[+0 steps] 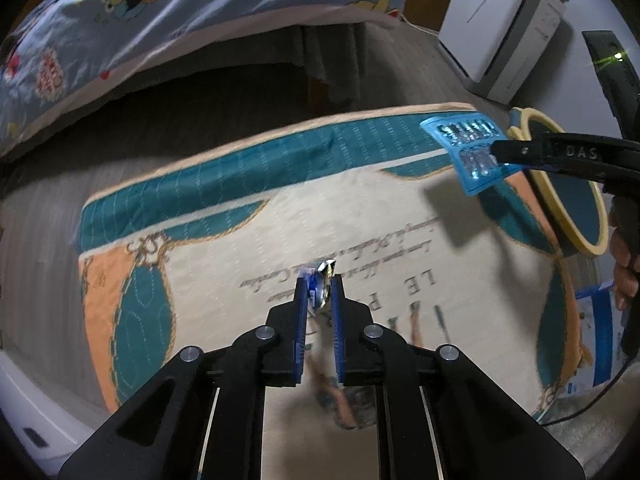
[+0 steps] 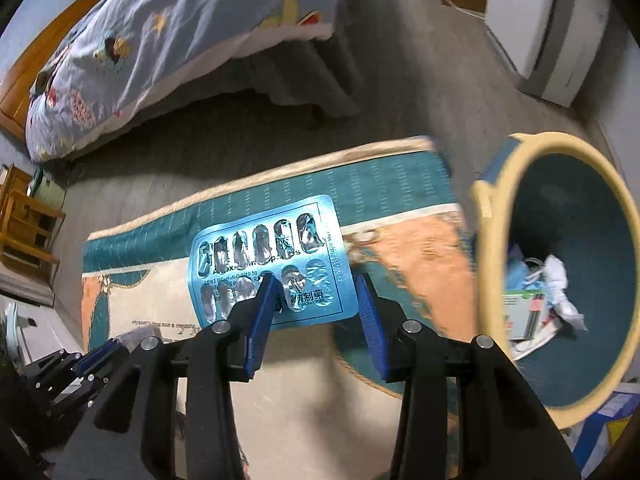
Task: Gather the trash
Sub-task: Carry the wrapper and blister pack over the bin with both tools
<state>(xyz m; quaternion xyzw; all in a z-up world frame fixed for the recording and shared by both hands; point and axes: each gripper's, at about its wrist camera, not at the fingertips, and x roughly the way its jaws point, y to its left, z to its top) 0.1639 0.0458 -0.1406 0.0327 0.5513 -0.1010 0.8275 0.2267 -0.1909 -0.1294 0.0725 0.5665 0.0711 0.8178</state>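
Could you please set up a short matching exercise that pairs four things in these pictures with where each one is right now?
Things:
1. blister pack
2. small foil scrap
3. bin
4. rug

Places:
A. flat on the floor beside the bed
B. held in the right tool
C. at the rug's right edge, with trash already inside
D. pinched in the left tool

Pairs: 1-B, 2-D, 3-C, 4-A
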